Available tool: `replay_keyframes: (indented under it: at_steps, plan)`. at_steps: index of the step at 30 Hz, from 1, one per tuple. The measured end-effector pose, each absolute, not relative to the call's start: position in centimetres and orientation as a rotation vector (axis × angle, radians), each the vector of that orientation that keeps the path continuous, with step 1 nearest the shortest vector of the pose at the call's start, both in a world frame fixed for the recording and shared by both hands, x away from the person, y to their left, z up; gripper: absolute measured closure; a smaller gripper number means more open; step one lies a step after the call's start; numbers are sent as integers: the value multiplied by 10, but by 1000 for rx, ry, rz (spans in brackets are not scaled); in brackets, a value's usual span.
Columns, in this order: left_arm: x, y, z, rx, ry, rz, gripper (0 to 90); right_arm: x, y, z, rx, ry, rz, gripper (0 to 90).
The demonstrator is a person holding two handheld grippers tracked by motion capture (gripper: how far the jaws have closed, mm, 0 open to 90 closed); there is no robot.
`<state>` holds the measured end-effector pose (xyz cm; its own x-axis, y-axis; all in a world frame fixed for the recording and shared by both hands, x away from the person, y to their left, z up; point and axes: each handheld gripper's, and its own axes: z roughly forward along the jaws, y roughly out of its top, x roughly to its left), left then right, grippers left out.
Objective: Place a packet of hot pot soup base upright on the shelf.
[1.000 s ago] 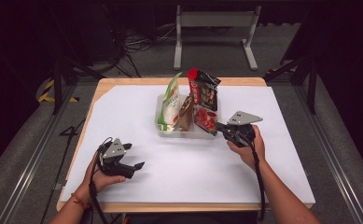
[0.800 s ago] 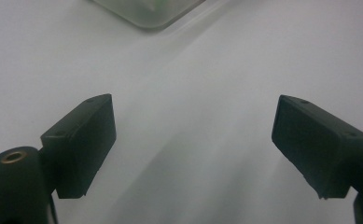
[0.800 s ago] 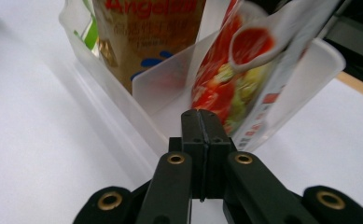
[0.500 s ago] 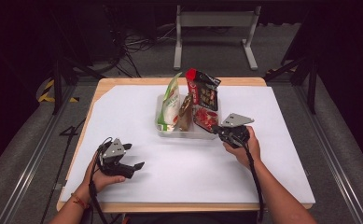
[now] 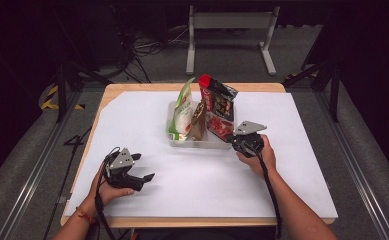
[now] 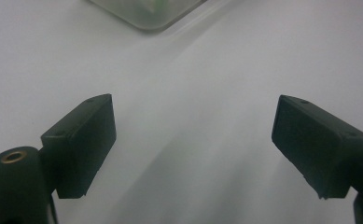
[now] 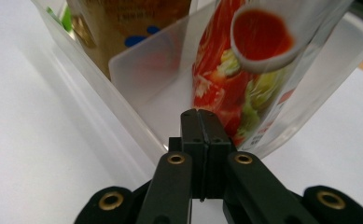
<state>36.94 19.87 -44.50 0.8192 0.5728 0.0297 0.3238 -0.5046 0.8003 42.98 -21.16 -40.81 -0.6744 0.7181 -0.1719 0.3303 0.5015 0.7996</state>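
Right now the right hand (image 5: 262, 156) reaches forward from the table's near edge, forearm angled toward 11 o'clock, and holds the right gripper (image 5: 238, 141) against the near right corner of the clear tub (image 5: 194, 144). From the right gripper view, its two black jaws are pressed flat together with nothing between them, their tips (image 7: 201, 122) just at the tub's frosted wall (image 7: 144, 60) and pointing at 12 o'clock.

Behind that wall stands the red packet (image 7: 221, 88), printed with tomato and lettuce and a round red dot near its top; a brown bag (image 7: 123, 21) stands at its 10 o'clock. From the high view the tub sits at the middle of the white sheet (image 5: 302, 165), holding a green-and-white bag (image 5: 182, 111), the brown bag (image 5: 199, 120) and the red packet (image 5: 221, 107) upright, side by side.

At the table's 7 o'clock corner the left hand (image 5: 109, 187) rests on the sheet, well apart from the tub, with the left gripper (image 5: 144, 167) pointing toward 3 o'clock. Its jaws stand wide apart over bare sheet (image 6: 188, 116), holding nothing, with the tub's corner (image 6: 146, 14) at 12 o'clock.
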Motion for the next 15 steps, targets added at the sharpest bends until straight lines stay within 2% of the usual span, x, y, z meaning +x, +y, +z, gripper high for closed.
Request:
replay_keyframes:
  at_steps: [15]
  plan:
    - [368,198,-445,2149,636,374,144,418,-215,-395,832,2216,1104,865]
